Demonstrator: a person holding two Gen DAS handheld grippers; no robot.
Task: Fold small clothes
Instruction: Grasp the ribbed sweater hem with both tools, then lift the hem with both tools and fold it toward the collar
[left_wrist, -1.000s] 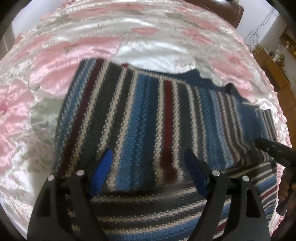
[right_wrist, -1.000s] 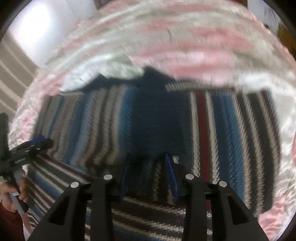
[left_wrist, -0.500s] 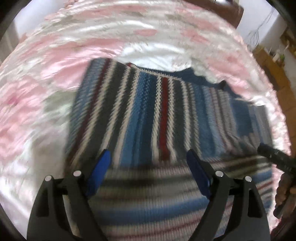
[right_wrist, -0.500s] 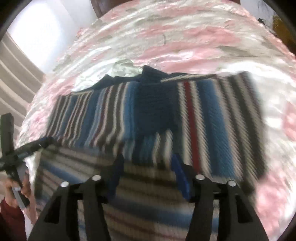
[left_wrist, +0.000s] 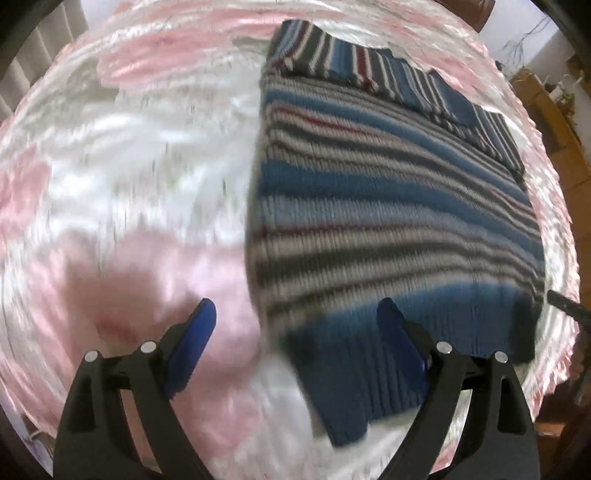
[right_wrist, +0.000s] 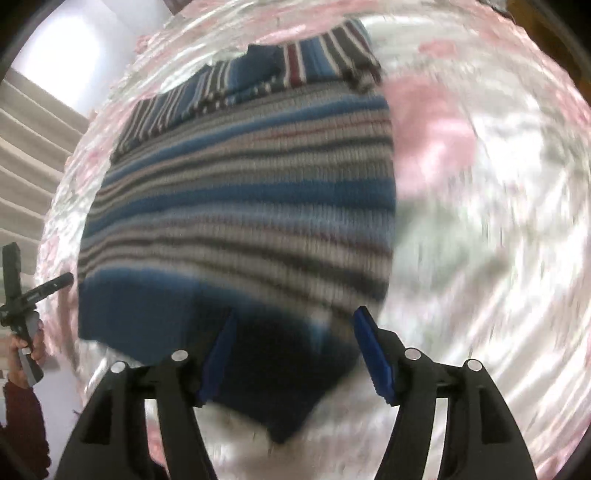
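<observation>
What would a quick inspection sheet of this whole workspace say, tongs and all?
Surface: pink and white satin floral bedspread, wrinkled.
Job's things: striped knit sweater, lying folded on the bedspread, navy hem towards the cameras.
Clutter: nothing seen on the bedspread.
Grippers: left tongs open, holding nothing; right tongs open, over the navy hem, gripping nothing.
Cables: thin wires against the far wall.
Surroundings: wooden furniture to one side, pale curtain to the other; both views blurred.
</observation>
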